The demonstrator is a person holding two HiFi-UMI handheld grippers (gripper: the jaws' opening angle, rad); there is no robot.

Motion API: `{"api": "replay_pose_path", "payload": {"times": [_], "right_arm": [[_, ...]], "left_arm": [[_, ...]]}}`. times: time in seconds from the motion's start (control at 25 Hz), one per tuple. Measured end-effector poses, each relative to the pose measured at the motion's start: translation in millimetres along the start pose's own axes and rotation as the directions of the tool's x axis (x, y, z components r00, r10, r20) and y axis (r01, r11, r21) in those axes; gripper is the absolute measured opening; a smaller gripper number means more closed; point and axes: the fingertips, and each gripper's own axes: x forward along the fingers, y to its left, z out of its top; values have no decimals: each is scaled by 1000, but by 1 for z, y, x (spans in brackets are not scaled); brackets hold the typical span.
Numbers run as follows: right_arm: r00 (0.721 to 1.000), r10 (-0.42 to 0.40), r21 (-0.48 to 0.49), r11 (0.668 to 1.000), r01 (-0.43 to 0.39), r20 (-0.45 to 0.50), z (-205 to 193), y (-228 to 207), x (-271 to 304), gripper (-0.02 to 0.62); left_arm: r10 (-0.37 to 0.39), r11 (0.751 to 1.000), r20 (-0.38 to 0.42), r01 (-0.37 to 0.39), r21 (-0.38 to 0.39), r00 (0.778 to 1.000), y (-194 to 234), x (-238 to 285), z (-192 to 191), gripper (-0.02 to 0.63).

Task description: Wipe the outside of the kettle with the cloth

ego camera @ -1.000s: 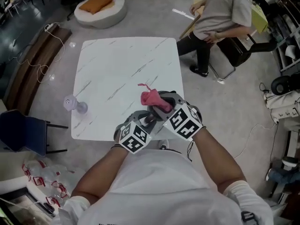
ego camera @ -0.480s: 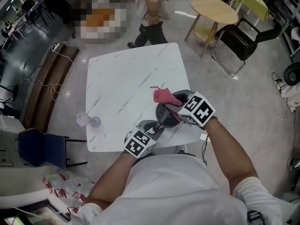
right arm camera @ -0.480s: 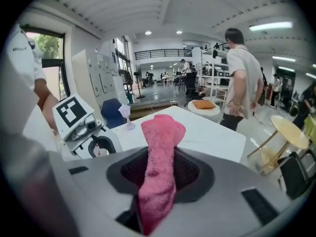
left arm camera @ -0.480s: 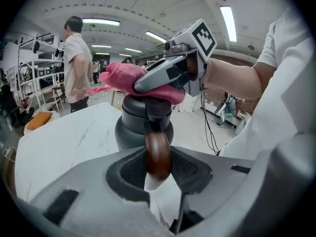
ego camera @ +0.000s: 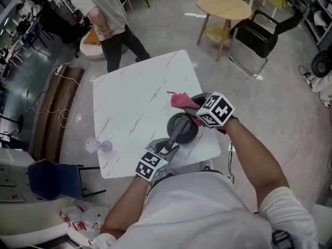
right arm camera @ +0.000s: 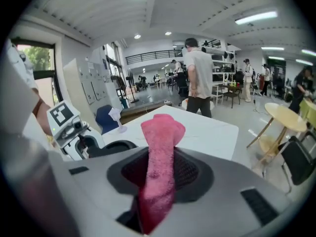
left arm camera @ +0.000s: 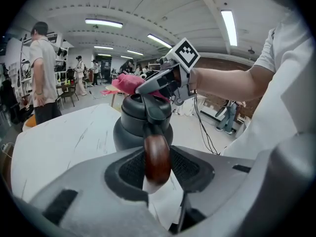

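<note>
Person (ego camera: 104, 9) by my white table's (ego camera: 129, 97) far corner, round table (ego camera: 224, 5) and black chair (ego camera: 264, 30) beyond, dark kettle (ego camera: 182, 126) near the front edge, my left gripper (ego camera: 168, 147) clasping its wooden handle (left arm camera: 157, 157), jaws just eased wider, my right gripper (ego camera: 199, 113) clamped on the pink cloth (ego camera: 180, 100) just beside the kettle.

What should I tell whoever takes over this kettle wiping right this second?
Left hand-held gripper: closed on the brown handle of the kettle. Its jaws have just been opening a little with the handle between the pads, so check the grip.
Right hand-held gripper: shut on the pink cloth.
The kettle stands upright by the near right corner of the table. The cloth is up by its lid, on the far side.
Done: cloth brought to the kettle. How much has been wiped cannot be told.
Left: wipe round the kettle's outside while steadying it by the handle.
</note>
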Motion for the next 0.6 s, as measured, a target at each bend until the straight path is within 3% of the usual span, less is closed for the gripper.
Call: {"api": "replay_pose_path", "payload": {"times": [0.08,0.2,0.28,0.48,0.6], "right_arm": [[999,-37,27,999,37,16,-2,-9,-4,120],[985,-174,-14,985,174,8,-6,-34,-17,120],[973,-228,6,974,228,32,-7,-46,-29,121],[950,-267,107,962,252,159,-11,-39,-73,123],[942,-253,125,965,230,221,-14,-15,-88,123]], "left_arm": [[8,1000,-12,-8,1,1000,1,2,0,127],[10,1000,-17,-10,-13,1000,3,3,1,103],[10,1000,-5,-10,-30,1000,6,3,1,103],[19,998,25,-18,-53,999,8,1,3,98],[15,993,56,-9,-116,998,15,-5,4,98]]}}
